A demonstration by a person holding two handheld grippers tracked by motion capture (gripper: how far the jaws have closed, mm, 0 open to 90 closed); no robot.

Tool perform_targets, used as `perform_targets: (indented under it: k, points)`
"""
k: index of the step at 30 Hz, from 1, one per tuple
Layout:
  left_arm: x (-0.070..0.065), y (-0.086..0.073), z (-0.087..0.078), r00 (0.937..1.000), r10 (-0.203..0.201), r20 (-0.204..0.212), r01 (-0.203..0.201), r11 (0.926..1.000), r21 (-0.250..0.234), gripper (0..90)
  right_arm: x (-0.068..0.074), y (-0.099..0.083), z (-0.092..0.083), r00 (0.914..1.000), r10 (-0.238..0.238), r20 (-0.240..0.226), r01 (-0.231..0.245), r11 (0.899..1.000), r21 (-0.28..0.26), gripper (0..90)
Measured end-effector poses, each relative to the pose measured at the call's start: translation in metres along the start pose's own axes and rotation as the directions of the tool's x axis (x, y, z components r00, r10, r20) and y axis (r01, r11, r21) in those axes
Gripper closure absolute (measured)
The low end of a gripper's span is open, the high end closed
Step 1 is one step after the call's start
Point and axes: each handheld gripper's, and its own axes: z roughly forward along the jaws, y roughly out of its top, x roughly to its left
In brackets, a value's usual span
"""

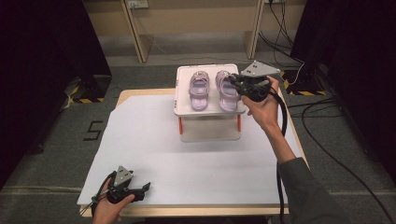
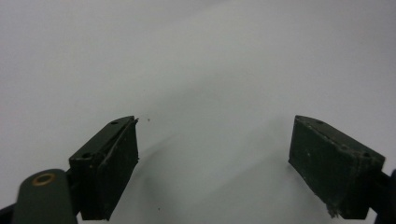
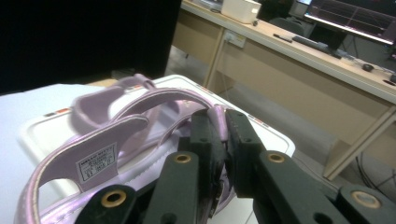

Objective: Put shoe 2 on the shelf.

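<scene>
Two lilac sandals stand side by side on a white lidded box at the back of the table. My right gripper comes in from the right and is shut on the right sandal, at its outer edge. In the right gripper view the two jaws pinch a lilac strap of that sandal at the right gripper; the left sandal lies beyond it. The left sandal lies untouched. My left gripper rests low at the table's front left, open, and the left gripper has nothing between its fingers.
A white sheet covers the table. The box has orange clips at its sides. Wooden desk legs and cables are on the floor behind and to the right. Dark curtains flank both sides.
</scene>
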Motion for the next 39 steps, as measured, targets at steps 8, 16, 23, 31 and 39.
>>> perform_targets:
  k: [8, 16, 23, 31, 39]
  points:
    - [0.0, 0.0, 0.0, 1.0, 0.002, 0.001, -0.002, 1.0, -0.003, 15.3, -0.001, 0.003, 0.03, 0.9986, -0.04, 0.034, 0.039, 0.999, 0.02, 83.0]
    - [0.0, 0.0, -0.001, 1.0, 0.001, 0.004, -0.001, 1.0, -0.005, 15.3, 0.0, 0.001, 0.054, 0.9964, -0.051, 0.068, 0.046, 0.997, 0.067, 82.8]
    - [0.0, 0.001, -0.001, 1.0, 0.002, 0.005, -0.002, 1.0, -0.006, 15.3, 0.002, 0.0, 0.067, 0.9944, -0.07, 0.079, 0.063, 0.993, 0.097, 82.6]
    - [0.0, 0.001, -0.001, 1.0, 0.002, 0.005, -0.002, 1.0, -0.007, 15.3, 0.006, -0.005, 0.072, 0.9933, -0.096, 0.064, 0.088, 0.99, 0.113, 79.9]
    - [0.0, 0.0, -0.001, 1.0, 0.002, 0.005, -0.002, 1.0, -0.007, 15.3, 0.007, -0.004, 0.068, 0.9946, -0.089, 0.054, 0.082, 0.99, 0.117, 64.6]
